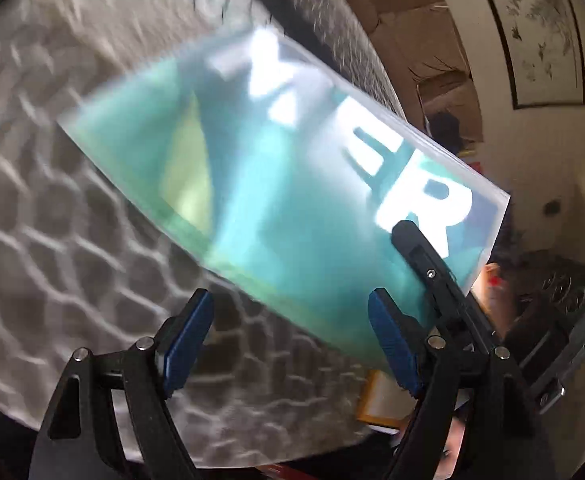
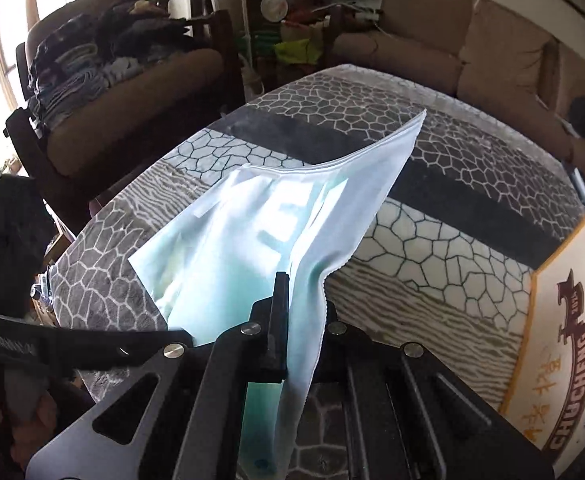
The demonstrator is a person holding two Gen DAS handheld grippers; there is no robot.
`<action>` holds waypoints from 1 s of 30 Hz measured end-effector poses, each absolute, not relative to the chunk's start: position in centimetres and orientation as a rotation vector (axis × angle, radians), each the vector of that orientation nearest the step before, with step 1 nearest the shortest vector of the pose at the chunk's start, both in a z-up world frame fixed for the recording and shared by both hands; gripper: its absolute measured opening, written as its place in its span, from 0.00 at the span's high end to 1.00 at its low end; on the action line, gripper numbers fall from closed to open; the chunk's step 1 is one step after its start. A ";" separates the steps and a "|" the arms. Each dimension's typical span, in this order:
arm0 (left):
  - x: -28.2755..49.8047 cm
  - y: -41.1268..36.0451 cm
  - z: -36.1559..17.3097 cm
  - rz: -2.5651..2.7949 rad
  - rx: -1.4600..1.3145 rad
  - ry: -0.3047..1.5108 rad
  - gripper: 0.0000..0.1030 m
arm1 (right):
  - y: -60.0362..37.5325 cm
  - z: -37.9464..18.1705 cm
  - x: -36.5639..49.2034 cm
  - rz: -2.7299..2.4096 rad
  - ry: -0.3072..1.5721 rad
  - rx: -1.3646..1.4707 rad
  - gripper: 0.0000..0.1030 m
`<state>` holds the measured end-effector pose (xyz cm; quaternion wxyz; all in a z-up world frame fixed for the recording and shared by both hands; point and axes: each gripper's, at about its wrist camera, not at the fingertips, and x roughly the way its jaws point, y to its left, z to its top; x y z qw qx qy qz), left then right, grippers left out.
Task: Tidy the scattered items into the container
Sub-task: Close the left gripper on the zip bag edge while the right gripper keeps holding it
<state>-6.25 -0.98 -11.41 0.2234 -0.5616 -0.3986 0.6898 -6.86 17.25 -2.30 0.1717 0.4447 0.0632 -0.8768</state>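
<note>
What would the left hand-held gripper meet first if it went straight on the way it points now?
Probably the teal packet, which fills the view just ahead of the open left hand-held gripper; behind it lies the patterned cloth. Blur leaves depth unclear.

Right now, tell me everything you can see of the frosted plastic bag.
The frosted plastic bag is translucent, with a zip seal along its top and a teal sheet with large white letters inside. It hangs tilted above the patterned blanket, its lower edge pinched in the shut right hand-held gripper. The open left hand-held gripper faces it.
</note>
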 end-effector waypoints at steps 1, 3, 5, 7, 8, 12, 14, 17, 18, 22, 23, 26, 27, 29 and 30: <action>-6.6 -1.0 -11.7 1.896 -1.545 -1.143 0.23 | 17.7 -2.3 -6.5 -2.484 0.174 1.266 0.95; -7.1 -1.5 -11.8 1.916 -1.517 -1.218 0.22 | 17.9 -2.2 -5.9 -2.486 0.196 1.269 0.95; -7.5 -2.0 -12.1 1.904 -1.501 -1.300 0.22 | 18.1 -2.2 -5.7 -2.488 0.200 1.270 0.95; -7.6 -2.4 -12.5 1.915 -1.498 -1.359 0.22 | 18.4 -2.3 -5.5 -2.499 0.228 1.275 0.95; -7.7 -2.5 -12.8 1.908 -1.490 -1.394 0.22 | 18.4 -2.5 -5.6 -2.501 0.236 1.278 0.95; -8.6 -2.9 -13.0 1.887 -1.478 -1.465 0.20 | 18.6 -2.9 -5.4 -2.490 0.249 1.284 0.95; -9.4 -3.2 -12.7 1.904 -1.471 -1.468 0.20 | 18.7 -2.9 -5.2 -2.480 0.250 1.281 0.95; -9.6 -2.8 -11.9 1.910 -1.401 -1.410 0.23 | 18.9 -2.8 -5.1 -2.478 0.253 1.278 0.95; -9.6 -2.3 -11.3 1.943 -1.388 -1.352 0.30 | 19.1 -2.8 -5.1 -2.478 0.253 1.277 0.95; -9.6 -0.3 -10.3 2.030 -1.423 -1.141 0.95 | 20.2 -3.1 -5.3 -2.487 0.228 1.291 0.95; -9.6 -0.1 -10.2 2.057 -1.431 -1.112 0.95 | 20.5 -3.2 -5.4 -2.483 0.208 1.296 0.95; -9.3 0.5 -9.4 2.124 -1.440 -0.988 0.95 | 21.1 -3.4 -5.4 -2.477 0.178 1.302 0.95; -9.0 0.2 -8.9 2.163 -1.432 -0.921 0.95 | 21.0 -3.4 -5.2 -2.480 0.194 1.300 0.95; -8.6 1.5 -6.9 2.279 -1.397 -0.714 0.95 | 20.9 -3.2 -5.0 -2.479 0.195 1.287 0.94; -8.2 1.9 -5.9 2.331 -1.375 -0.619 0.95 | 20.9 -3.0 -4.9 -2.480 0.191 1.276 0.94</action>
